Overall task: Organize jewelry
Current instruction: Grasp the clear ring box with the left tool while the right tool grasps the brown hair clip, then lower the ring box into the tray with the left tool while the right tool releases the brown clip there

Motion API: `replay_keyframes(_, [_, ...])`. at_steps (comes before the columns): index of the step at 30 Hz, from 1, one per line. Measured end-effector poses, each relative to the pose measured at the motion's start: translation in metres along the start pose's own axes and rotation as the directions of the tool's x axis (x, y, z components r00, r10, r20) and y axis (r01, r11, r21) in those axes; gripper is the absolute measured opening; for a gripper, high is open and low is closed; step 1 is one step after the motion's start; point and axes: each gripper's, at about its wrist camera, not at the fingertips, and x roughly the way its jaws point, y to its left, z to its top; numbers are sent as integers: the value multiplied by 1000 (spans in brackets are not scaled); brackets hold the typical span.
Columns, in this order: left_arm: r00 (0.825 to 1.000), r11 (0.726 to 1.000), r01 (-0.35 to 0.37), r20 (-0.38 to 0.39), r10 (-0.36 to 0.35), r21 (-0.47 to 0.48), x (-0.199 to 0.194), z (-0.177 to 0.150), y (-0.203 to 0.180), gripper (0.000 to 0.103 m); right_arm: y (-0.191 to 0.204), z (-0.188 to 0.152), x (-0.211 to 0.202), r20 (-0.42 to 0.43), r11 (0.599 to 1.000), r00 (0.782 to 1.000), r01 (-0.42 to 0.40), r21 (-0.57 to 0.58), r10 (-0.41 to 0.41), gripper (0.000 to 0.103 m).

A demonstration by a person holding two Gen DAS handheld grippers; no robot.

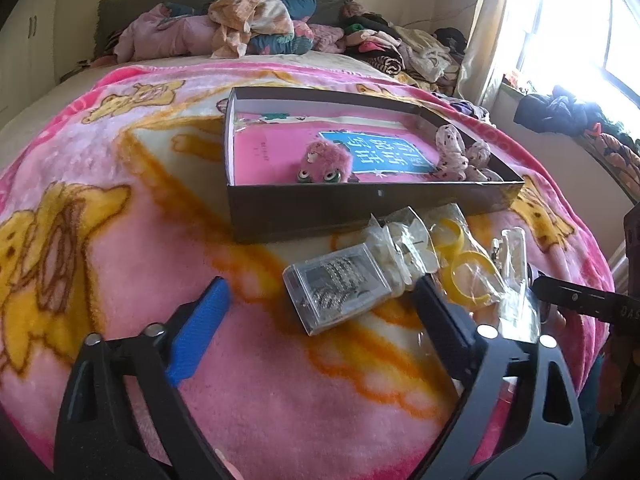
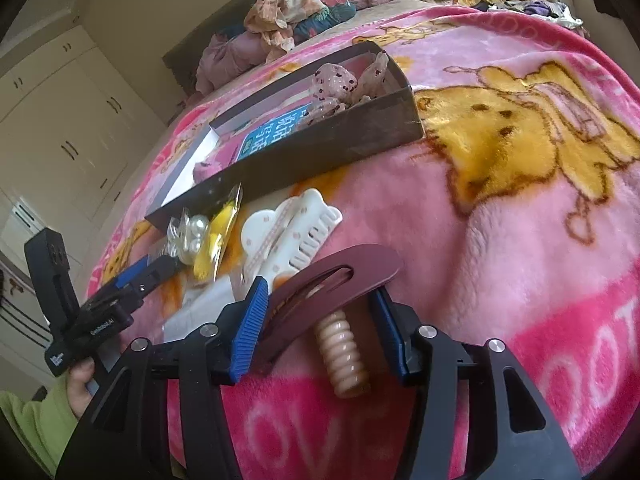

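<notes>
Two claws work over the pink blanket (image 1: 120, 280), and neither has carried anything into the dark box (image 1: 320, 208) yet.

Left wrist view: the left gripper (image 1: 320, 312) stands spread, its blue pad (image 1: 196, 332) well apart from the clear case of chain jewelry (image 1: 336, 292), which lies between the fingers and nearer the far one. Nothing is pinched. Just beyond that far finger lies a bag of yellow rings (image 1: 464, 264), with more clear packets around it. The box sits ahead of the claw, holding a pink book (image 1: 280, 148), a fuzzy pink toy (image 1: 320, 160) and a spotted scrunchie (image 1: 456, 152).

Right wrist view: the right gripper (image 2: 316, 316) has a maroon hair clip (image 2: 340, 276) between its blue pads; they look to be touching its sides, so I judge it grasped, though only partly clamped. A ribbed beige clip (image 2: 340, 360) lies under the claw, a white hair claw (image 2: 288, 232) just ahead, the box farther ahead and left.

Risks: the curved maroon clip could pivot or spring out if the pads bear on its arch only. On the left, closing off-centre may shove the slick case across the plush, or snag a neighbouring packet along with it.
</notes>
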Motion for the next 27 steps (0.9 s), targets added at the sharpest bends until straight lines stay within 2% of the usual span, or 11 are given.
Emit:
replay_keyframes(2, [1000, 1000, 1, -2, -1, -3, 2, 1, 1, 75, -1, 2, -1, 3, 1000, 1000, -9, 2, 9, 32])
replay_keyframes(6, [1000, 1000, 6, -1, -6, 5, 2, 1, 0, 62, 2, 5, -4, 15, 1000, 1000, -27, -9, 27, 26])
replay_keyframes(9, [1000, 1000, 14, -4, -14, 20, 3, 0, -3, 44, 3, 5, -7, 24, 999, 999, -40, -7, 41, 23])
replay_keyframes(20, [1000, 999, 17, -4, -17, 32, -4, -1, -3, 44, 6, 8, -28, 69, 996, 994, -90, -2, 90, 10])
replay_keyframes(27, [1000, 999, 24, 18, -25, 24, -18, 4, 0, 44, 4, 12, -45, 109, 995, 989, -102, 3, 101, 9])
